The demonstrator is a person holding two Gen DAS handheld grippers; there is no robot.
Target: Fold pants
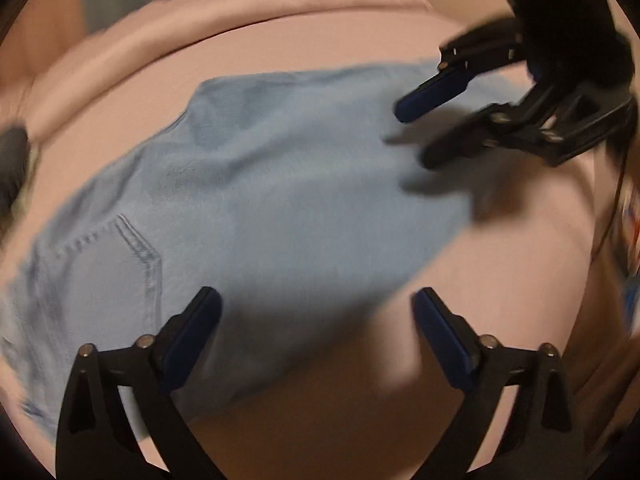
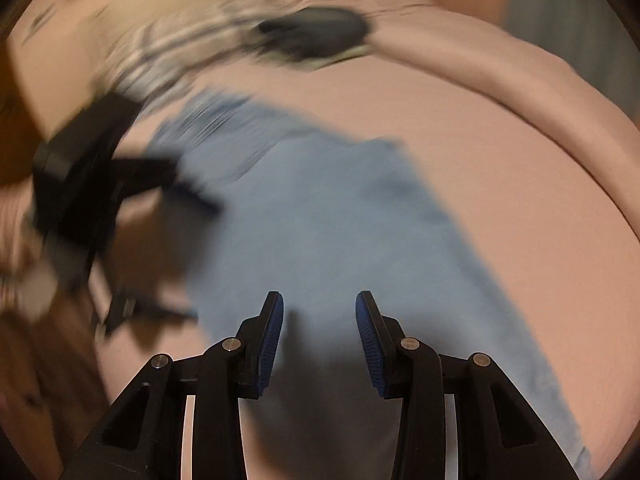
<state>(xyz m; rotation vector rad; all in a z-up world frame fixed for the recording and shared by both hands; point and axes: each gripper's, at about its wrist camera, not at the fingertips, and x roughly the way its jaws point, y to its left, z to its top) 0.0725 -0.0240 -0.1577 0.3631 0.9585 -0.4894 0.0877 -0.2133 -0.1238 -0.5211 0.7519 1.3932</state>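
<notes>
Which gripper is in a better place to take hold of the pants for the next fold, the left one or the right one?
Probably the left gripper: its wide-open jaws straddle the near edge of the pants. The right gripper, open too, hangs over mid-cloth, with no edge between its jaws.

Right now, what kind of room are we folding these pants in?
Probably a bedroom. The light blue pants lie flat on a pink bedsheet, a rolled pink blanket or bolster runs along the far edge, and patterned bedding sits beyond them.

One pants [image 1: 280, 184], two tools: left tool [image 1: 316, 300], right tool [image 2: 320, 304]; one dark object [image 2: 316, 34].
</notes>
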